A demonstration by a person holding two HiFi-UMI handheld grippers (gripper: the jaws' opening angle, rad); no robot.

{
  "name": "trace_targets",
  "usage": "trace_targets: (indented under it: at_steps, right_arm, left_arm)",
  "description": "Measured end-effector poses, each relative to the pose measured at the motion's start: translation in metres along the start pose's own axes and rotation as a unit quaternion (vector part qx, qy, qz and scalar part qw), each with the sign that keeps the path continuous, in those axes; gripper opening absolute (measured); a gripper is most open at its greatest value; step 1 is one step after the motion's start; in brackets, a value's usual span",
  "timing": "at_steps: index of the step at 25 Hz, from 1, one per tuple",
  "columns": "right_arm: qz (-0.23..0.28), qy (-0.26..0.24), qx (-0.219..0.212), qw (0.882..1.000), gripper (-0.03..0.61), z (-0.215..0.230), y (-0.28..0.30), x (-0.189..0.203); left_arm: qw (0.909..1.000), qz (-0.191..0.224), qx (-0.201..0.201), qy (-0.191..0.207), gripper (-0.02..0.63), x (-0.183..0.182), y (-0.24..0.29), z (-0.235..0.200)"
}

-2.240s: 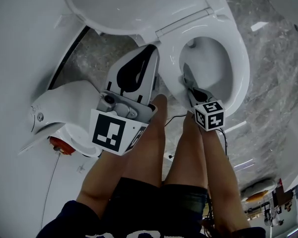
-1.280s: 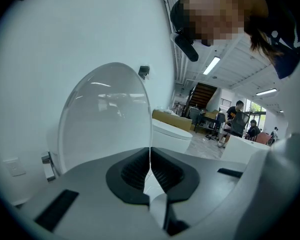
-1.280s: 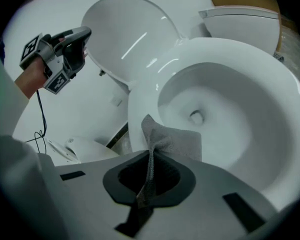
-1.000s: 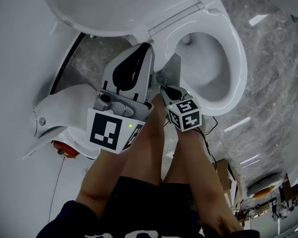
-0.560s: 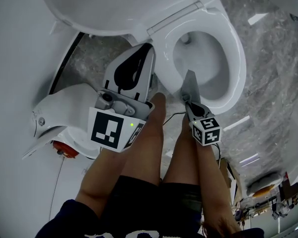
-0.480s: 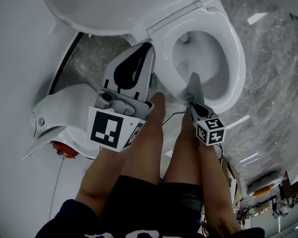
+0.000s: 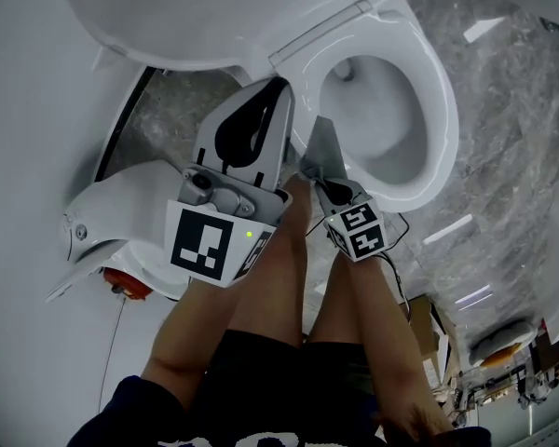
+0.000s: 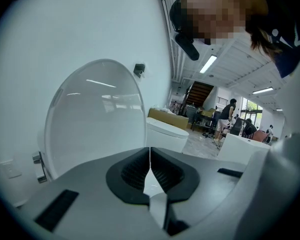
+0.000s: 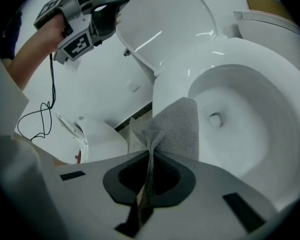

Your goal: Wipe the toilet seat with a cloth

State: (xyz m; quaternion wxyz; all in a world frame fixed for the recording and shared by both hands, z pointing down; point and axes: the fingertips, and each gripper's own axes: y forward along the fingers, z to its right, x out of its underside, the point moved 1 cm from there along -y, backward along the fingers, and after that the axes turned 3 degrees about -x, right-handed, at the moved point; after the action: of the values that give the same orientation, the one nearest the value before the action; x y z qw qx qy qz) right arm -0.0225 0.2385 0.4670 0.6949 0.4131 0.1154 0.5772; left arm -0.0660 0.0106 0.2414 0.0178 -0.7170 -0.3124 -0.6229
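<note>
Cloth (image 7: pixel 322 149) was grey, bunched at one corner and pinched tight in the right gripper (image 7: pixel 328 186). Its jaws were closed on it, and the rest fanned out flat on the near rim of the toilet seat (image 7: pixel 440 110), just beside the bowl (image 7: pixel 377 119). We saw the left gripper (image 7: pixel 276 96) held up off to the side near the raised lid (image 7: pixel 196 17), jaws together with nothing between them and touching nothing.

We judged the wipe under way on the seat's near side, with the far side and front of the ring not yet covered. To do it well we would keep the pinch firm on that corner and press the flat part of the cloth onto the rim rather than scrape jaw tips over the plastic. We would follow the ring's curve in one sweep — no loose edge dipping into the bowl. The left gripper is best kept clear of the lid so it isn't knocked down.
</note>
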Motion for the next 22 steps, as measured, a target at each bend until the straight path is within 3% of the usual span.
trace_targets:
  at_steps: [4,10,16,18,22]
  right_arm:
    - [-0.016,0.031,0.009,0.999,0.02,0.023,-0.037,0.04]
    - [-0.02,0.086,0.081,0.993,0.02,0.083,-0.098,0.083]
    - [0.018,0.068,0.044,0.997,0.02,0.057,-0.046,0.027]
    - [0.04,0.084,0.035,0.995,0.02,0.05,-0.029,0.005]
    - [0.045,0.094,0.03,0.994,0.02,0.047,-0.03,0.004]
  left_arm:
    - [1.0,-0.002,0.006,-0.003,0.025,0.001,0.003,0.005]
    - [0.9999,-0.002,0.013,-0.009,0.025,0.004,0.01,0.015]
    - [0.9998,-0.003,0.016,-0.007,0.025,0.005,0.014,0.025]
    - [0.9998,-0.004,0.018,-0.006,0.025,0.005,0.015,0.028]
    - [0.9998,-0.008,0.019,-0.004,0.025,0.006,0.016,0.034]
